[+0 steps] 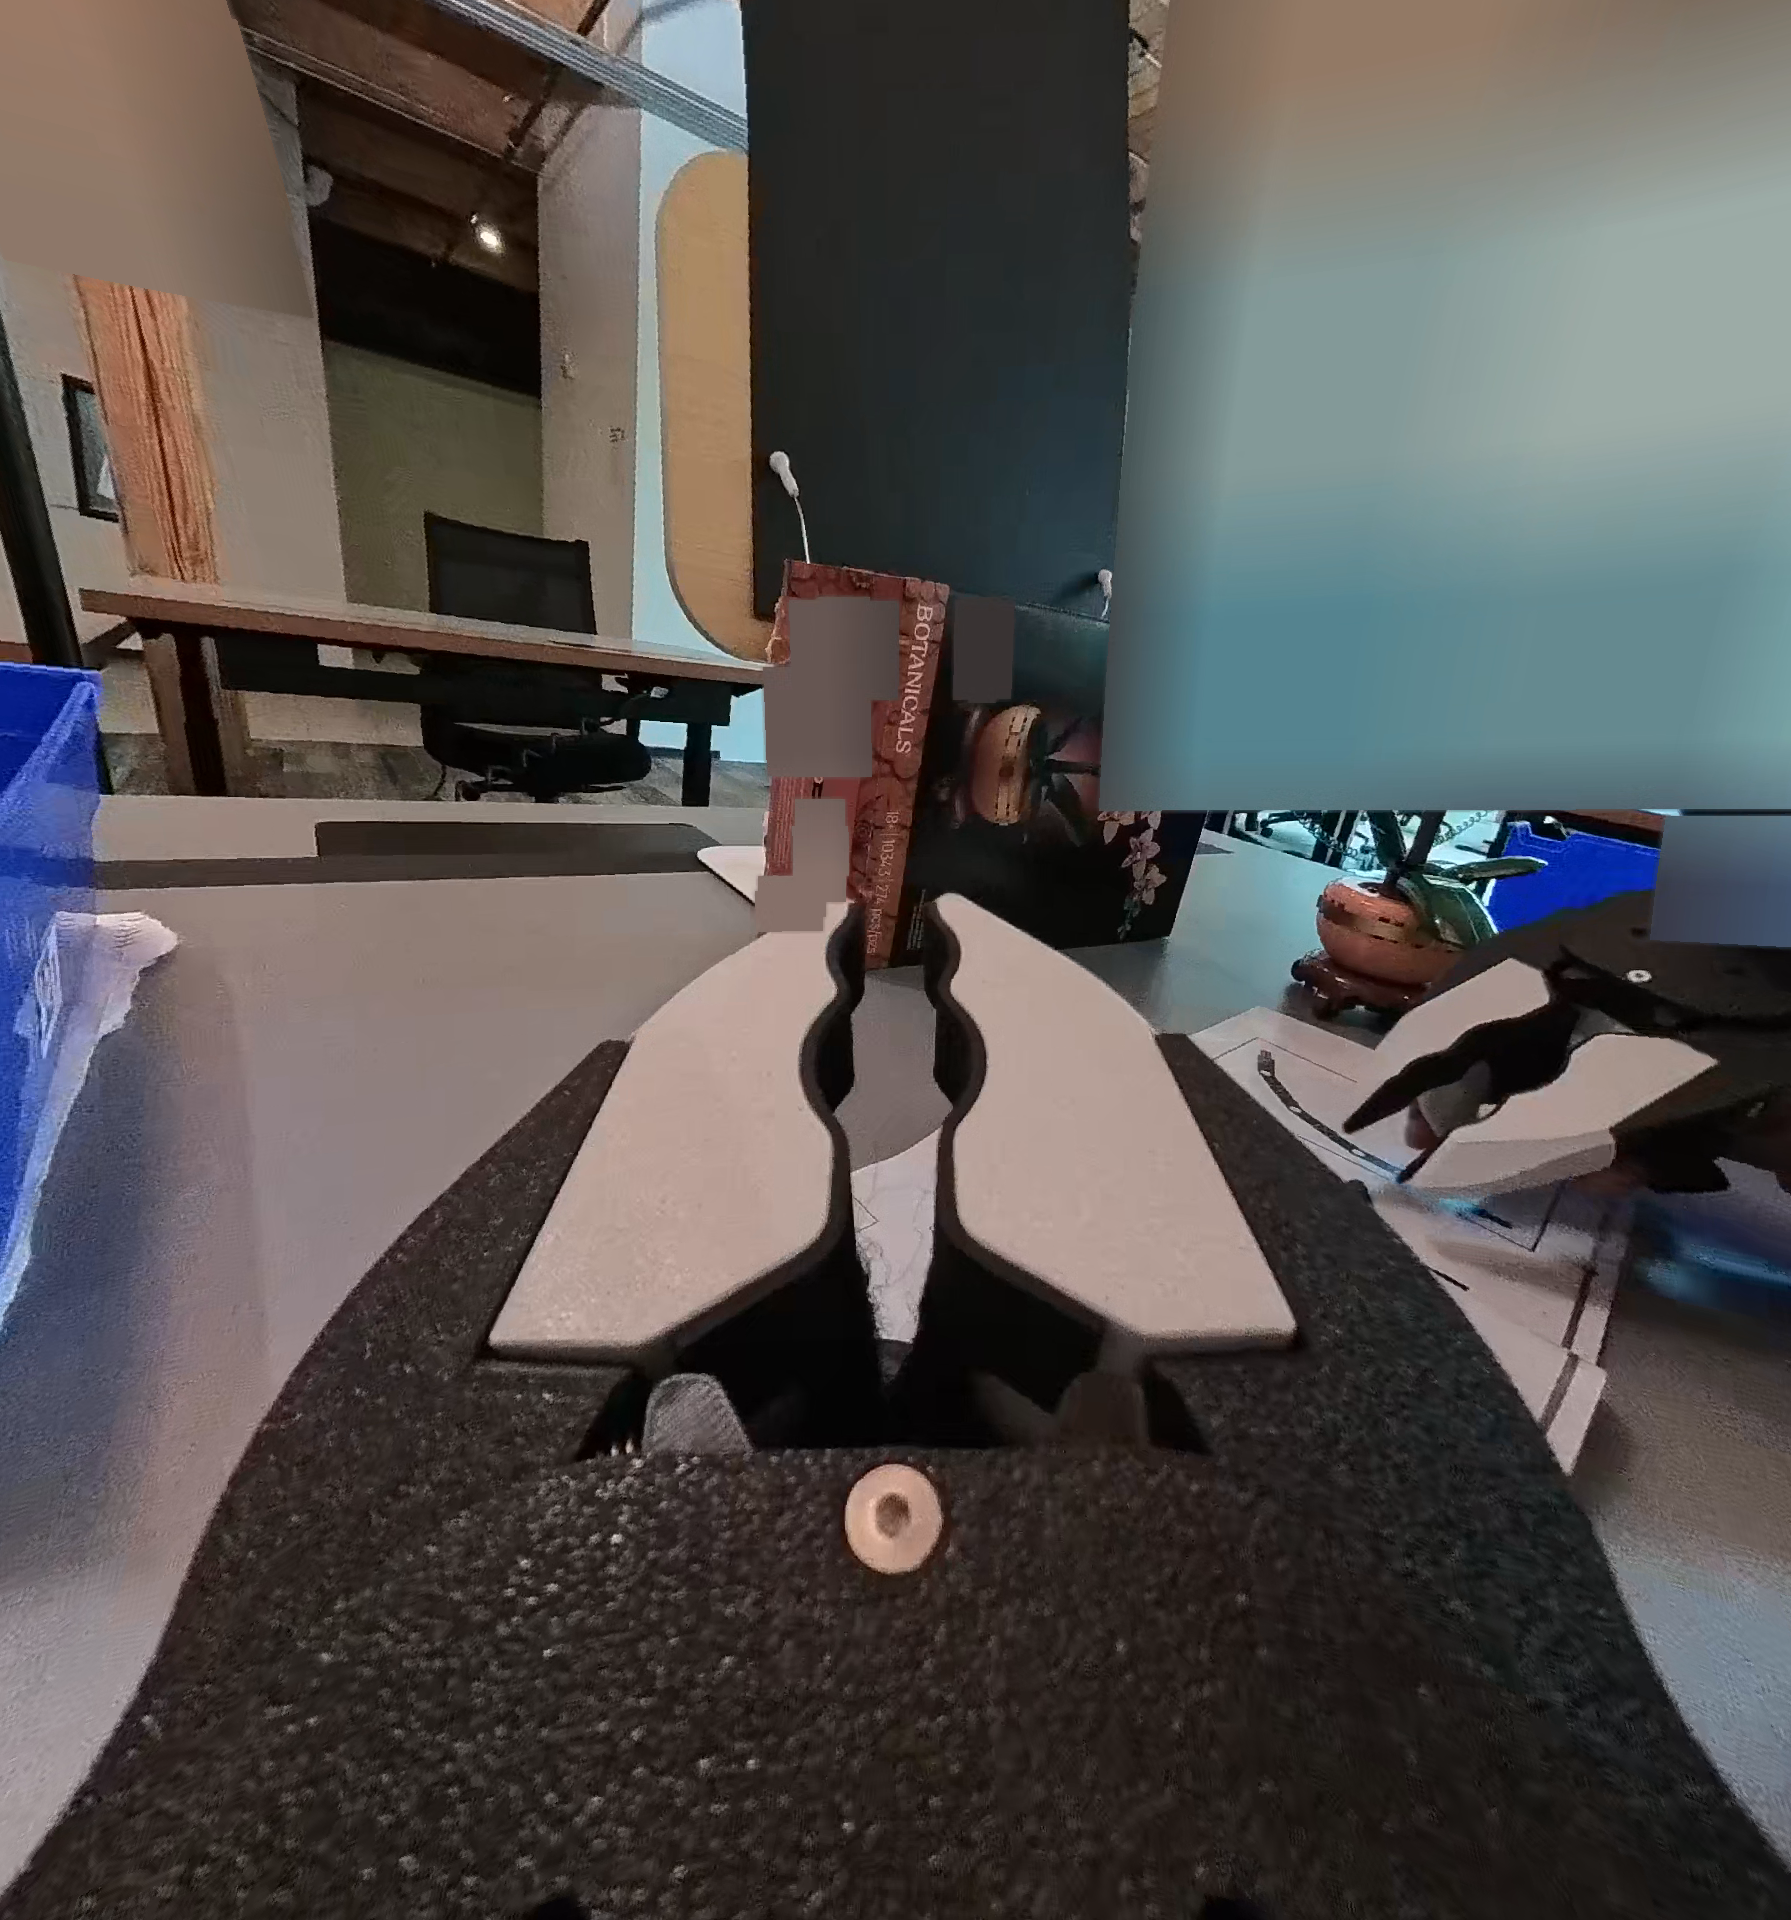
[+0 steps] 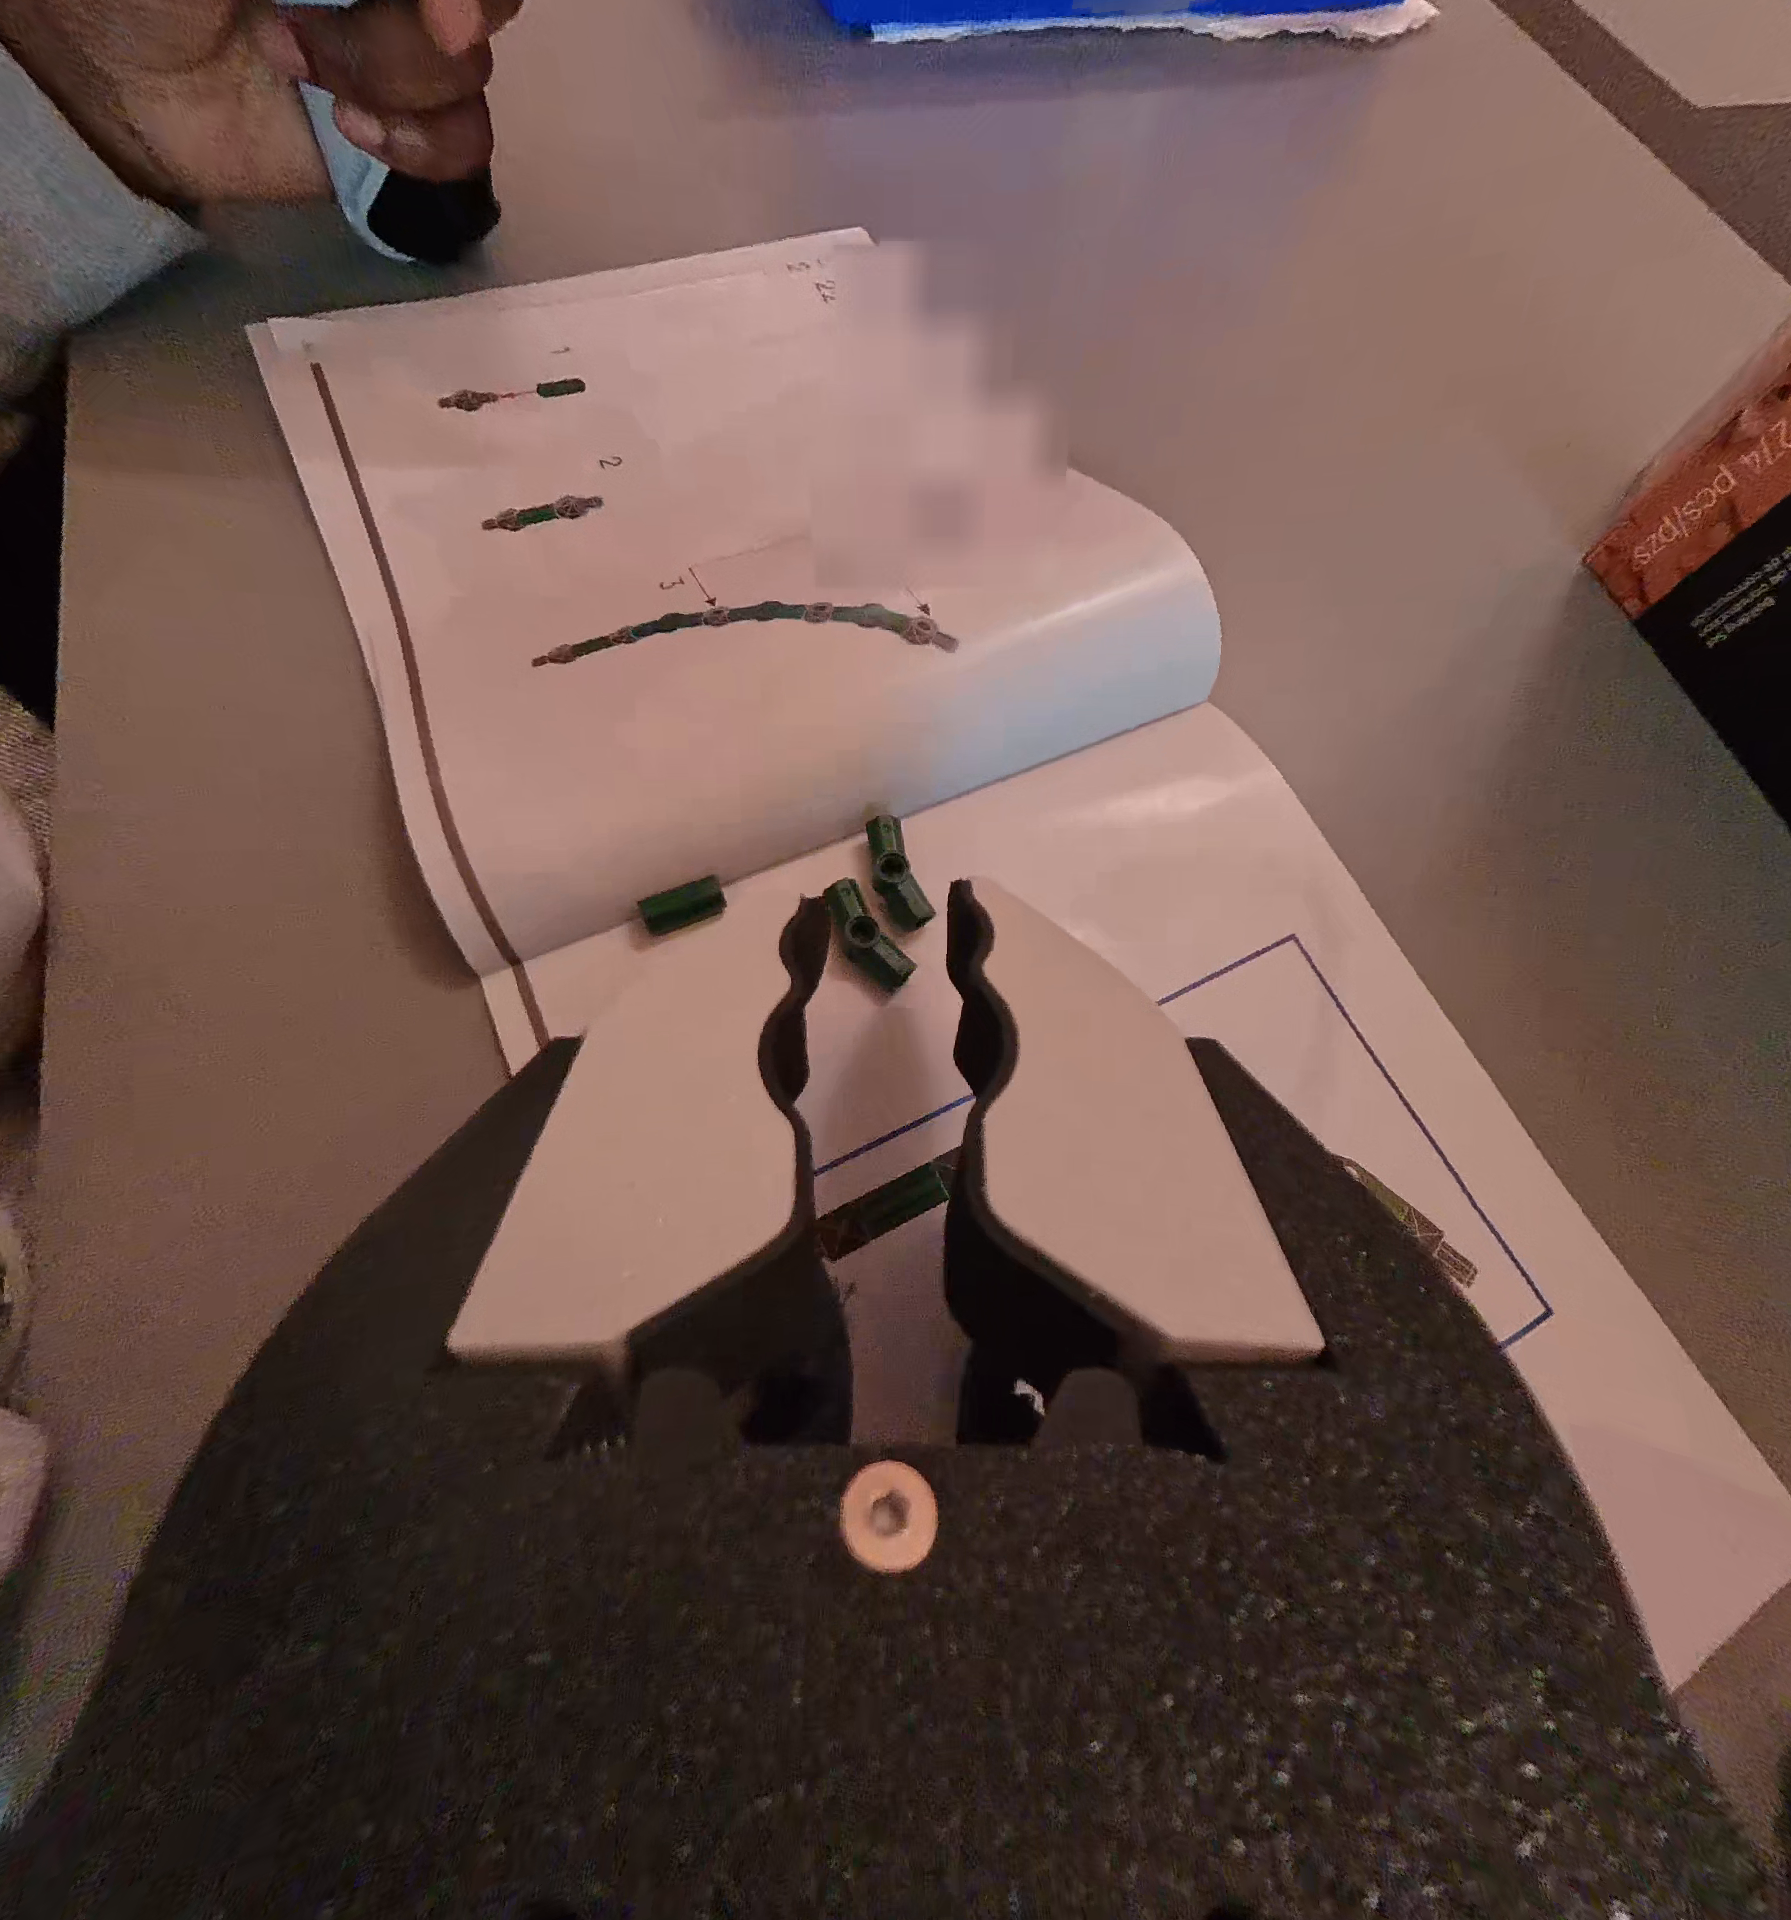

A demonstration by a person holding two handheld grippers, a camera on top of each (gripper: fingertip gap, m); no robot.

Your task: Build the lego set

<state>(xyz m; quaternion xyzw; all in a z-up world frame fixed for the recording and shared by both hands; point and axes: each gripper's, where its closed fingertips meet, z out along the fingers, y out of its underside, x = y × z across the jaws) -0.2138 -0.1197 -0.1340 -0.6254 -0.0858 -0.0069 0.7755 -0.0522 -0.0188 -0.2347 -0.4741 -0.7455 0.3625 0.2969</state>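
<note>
In the right wrist view my right gripper (image 2: pixel 883 906) is open, low over an open instruction booklet (image 2: pixel 1130 894). Two small dark green connector pieces lie on the page at its tips: one (image 2: pixel 870 937) sits between the fingertips, ungripped, and the other (image 2: pixel 898 871) lies just beyond. A green cylinder piece (image 2: pixel 681 905) lies to the left by the page fold. In the left wrist view my left gripper (image 1: pixel 889 923) is slightly open and empty, pointing at the upright Lego box (image 1: pixel 1036 790). The right gripper (image 1: pixel 1442 1101) shows at the right over the booklet (image 1: pixel 1514 1278).
A built potted plant model (image 1: pixel 1379 935) stands at the back right. A blue bin (image 1: pixel 8 935) with white paper stands at the left. The box (image 2: pixel 1753 582) is at the right edge of the right wrist view. A person's hand (image 2: pixel 247 104) is at the top left there.
</note>
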